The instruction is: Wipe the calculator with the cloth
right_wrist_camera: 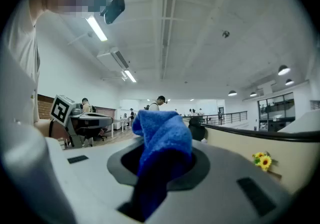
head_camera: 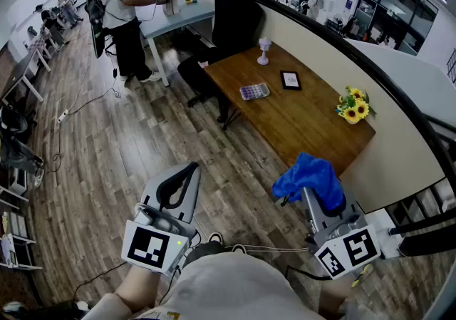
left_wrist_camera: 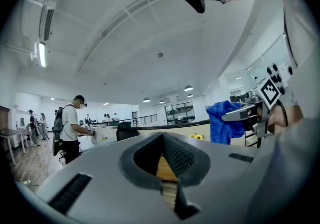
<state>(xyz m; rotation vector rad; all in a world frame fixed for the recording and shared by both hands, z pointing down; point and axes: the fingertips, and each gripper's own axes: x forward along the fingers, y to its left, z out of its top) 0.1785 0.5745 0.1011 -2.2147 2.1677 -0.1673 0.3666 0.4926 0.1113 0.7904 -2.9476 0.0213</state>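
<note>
Left gripper (head_camera: 192,167): it is held low over the wooden floor (head_camera: 107,162), in front of the person's body, well apart from the counter (head_camera: 306,122).
Left jaws: the tips are pressed together and there is nothing between them; through the hollow behind the tips only a bit of the wooden counter is seen.
Right gripper (head_camera: 317,201): it is held up at the near end of the counter, tilted upward.
Right jaws: they are closed on the blue cloth (head_camera: 310,177), which stands out above the tips in a crumpled bunch and also hangs down between them.
Calculator (head_camera: 254,90): it lies flat on the counter, at its far part, near the left edge. Neither gripper touches it.
Other things on the counter: a dark frame (head_camera: 290,80) just to the right of the calculator, and a bunch of sunflowers (head_camera: 353,106) at the right edge by the wall.
Behind the counter: a black chair (head_camera: 231,19) at its far end.
</note>
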